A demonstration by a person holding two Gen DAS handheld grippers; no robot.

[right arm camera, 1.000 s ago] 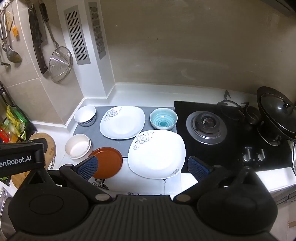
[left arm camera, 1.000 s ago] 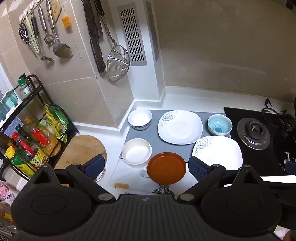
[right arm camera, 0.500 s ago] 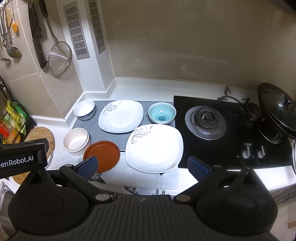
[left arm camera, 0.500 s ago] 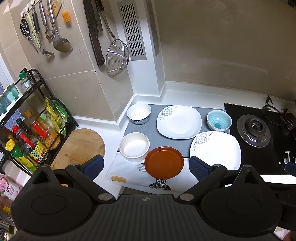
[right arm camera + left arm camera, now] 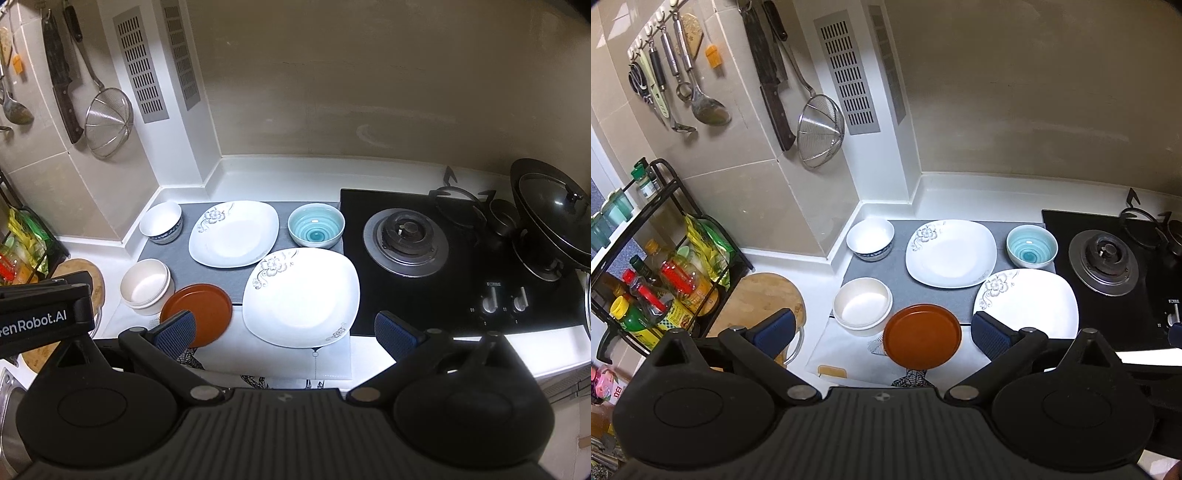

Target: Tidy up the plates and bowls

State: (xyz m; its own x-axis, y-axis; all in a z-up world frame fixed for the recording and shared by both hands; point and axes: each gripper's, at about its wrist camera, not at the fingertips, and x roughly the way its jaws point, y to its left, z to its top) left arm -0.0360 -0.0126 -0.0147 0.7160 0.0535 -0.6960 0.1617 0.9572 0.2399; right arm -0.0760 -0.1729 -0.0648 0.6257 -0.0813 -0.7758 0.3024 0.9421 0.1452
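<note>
Left gripper (image 5: 882,332) and right gripper (image 5: 284,330) both hovering with ribbed blue pads spread wide, grasping nothing. "enRobot.AI" is showing on the left unit. Nearest: glossy round brown plate (image 5: 922,336), stacked cream bowls (image 5: 862,306), square floral white plate (image 5: 301,297). Farther, sitting on grey mat (image 5: 897,275): second floral plate (image 5: 951,253), teal ringed bowl (image 5: 316,225), blue-rimmed white bowl (image 5: 870,238). "FOTILE" black glass hob (image 5: 461,280) lying right.

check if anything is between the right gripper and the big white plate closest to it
Nothing visible stands in the way. The right gripper hangs open above the counter, and the near white plate lies straight ahead between its fingers' line. The brown plate sits off to the left, beside it.
</note>
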